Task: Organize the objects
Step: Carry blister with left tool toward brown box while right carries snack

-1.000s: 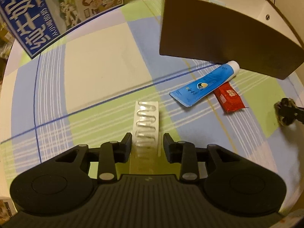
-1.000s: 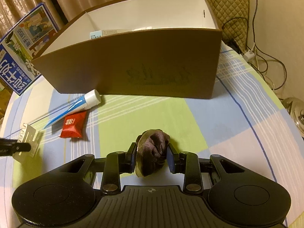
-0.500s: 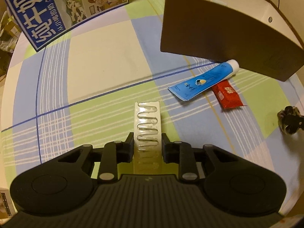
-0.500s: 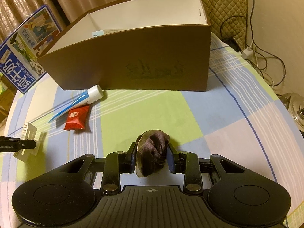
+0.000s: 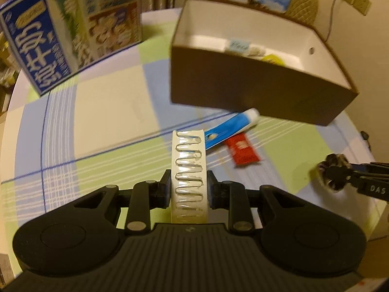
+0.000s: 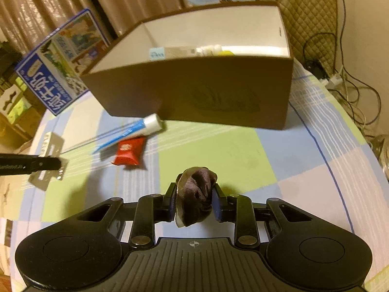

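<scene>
A: What do the fingers have?

B: The left gripper (image 5: 188,187) is clamped on the blister strip (image 5: 188,170) by its long edges, low in the frame, with most of the strip standing forward of the fingers. It looks thin, light and fairly stiff, so an edge grip near the lower half suits it; squeezing harder could buckle the foil.

A: And the other?

B: The right gripper (image 6: 194,200) is closed on the dark scrunchie (image 6: 195,193), bottom centre. It is soft and compressible, and the fingers pinch it across its bulk.

A: Where do they go?

B: Probably the brown box (image 6: 218,92) in the upper middle, which already holds small items. A toothpaste tube (image 6: 128,133) and a red sachet (image 6: 128,152) lie on the worktop (image 6: 218,150) before it; the blur hides finer detail.
</scene>
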Tool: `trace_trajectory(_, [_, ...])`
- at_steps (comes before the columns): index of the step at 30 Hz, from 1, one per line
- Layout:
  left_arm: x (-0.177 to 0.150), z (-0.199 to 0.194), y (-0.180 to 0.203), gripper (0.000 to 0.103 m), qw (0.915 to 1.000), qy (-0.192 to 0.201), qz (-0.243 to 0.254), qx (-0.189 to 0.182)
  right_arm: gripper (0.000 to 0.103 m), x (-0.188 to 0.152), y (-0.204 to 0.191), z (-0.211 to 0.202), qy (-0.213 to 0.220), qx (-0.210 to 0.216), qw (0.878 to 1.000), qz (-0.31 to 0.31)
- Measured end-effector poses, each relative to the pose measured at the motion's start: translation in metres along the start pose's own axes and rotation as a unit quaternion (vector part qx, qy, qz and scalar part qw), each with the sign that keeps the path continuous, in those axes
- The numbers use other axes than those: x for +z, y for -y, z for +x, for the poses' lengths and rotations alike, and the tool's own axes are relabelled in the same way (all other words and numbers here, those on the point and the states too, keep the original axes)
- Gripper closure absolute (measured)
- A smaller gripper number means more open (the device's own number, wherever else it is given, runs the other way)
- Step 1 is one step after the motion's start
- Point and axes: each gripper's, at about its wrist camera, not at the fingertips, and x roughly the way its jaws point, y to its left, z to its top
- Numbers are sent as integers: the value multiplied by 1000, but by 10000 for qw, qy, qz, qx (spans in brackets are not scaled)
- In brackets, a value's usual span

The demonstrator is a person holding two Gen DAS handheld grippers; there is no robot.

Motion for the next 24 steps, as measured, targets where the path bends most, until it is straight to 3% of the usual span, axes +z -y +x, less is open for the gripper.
trace_trajectory(10, [38,-16,38,80,9982,426,360,-225,78,36,0,-31,424,205,9985,-287])
trace_trajectory(24, [122,-14,52,80,9920,1049,687,-118,78,128,11,-40,1102,74,9897,-909])
